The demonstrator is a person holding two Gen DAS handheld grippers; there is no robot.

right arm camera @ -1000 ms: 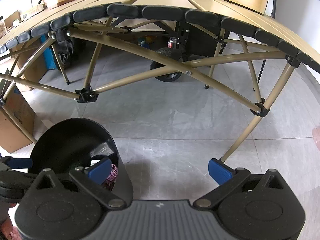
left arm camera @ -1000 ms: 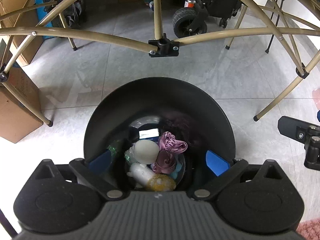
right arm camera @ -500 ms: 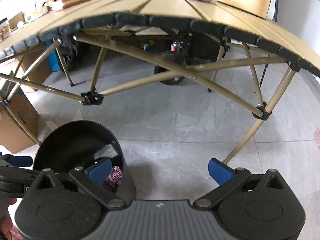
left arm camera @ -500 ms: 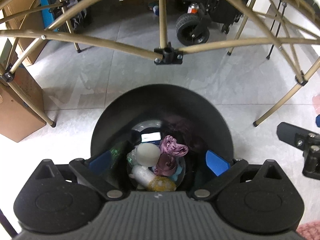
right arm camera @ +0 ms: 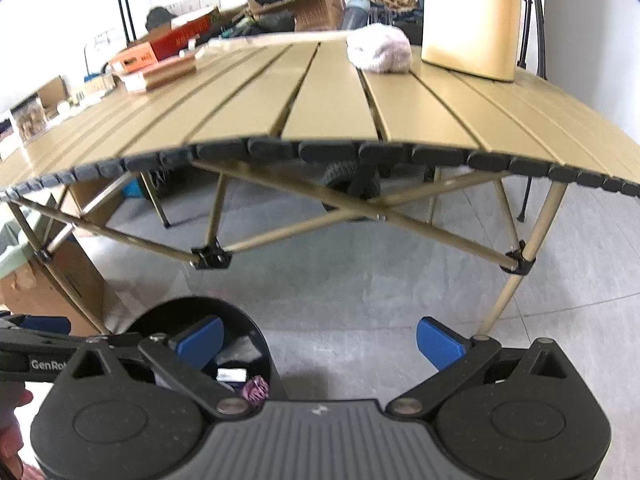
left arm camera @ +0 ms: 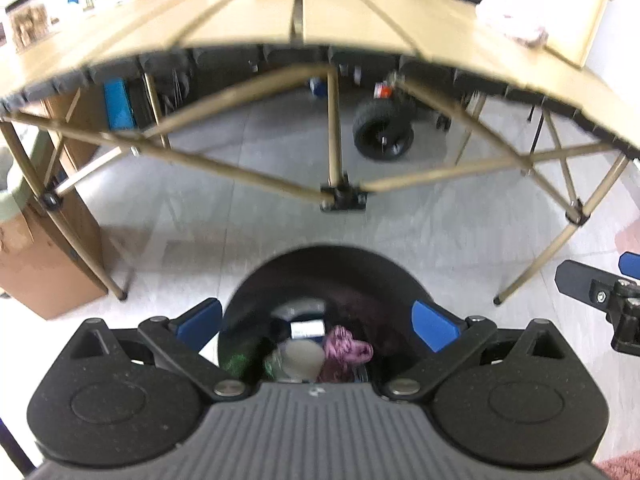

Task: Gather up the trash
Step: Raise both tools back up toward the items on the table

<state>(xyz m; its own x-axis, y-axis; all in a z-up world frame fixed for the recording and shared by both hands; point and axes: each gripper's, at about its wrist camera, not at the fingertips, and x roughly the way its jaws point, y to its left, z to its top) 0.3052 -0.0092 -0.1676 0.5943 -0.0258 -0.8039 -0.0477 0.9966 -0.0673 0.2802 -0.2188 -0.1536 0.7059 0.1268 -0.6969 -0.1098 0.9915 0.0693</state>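
Both grippers stand over the floor in front of the desk, each with its jaws spread wide and nothing between them. The left gripper hangs above the black bin, which sits on the floor just short of the desk's near edge and already holds trash: a purple crumple, something pale, a small white pack. The right gripper is beside the bin, facing the desk. This looks like the gap between drops; the next move likely calls for reaching up to the pink wad at the desk's far side, if that counts as trash.
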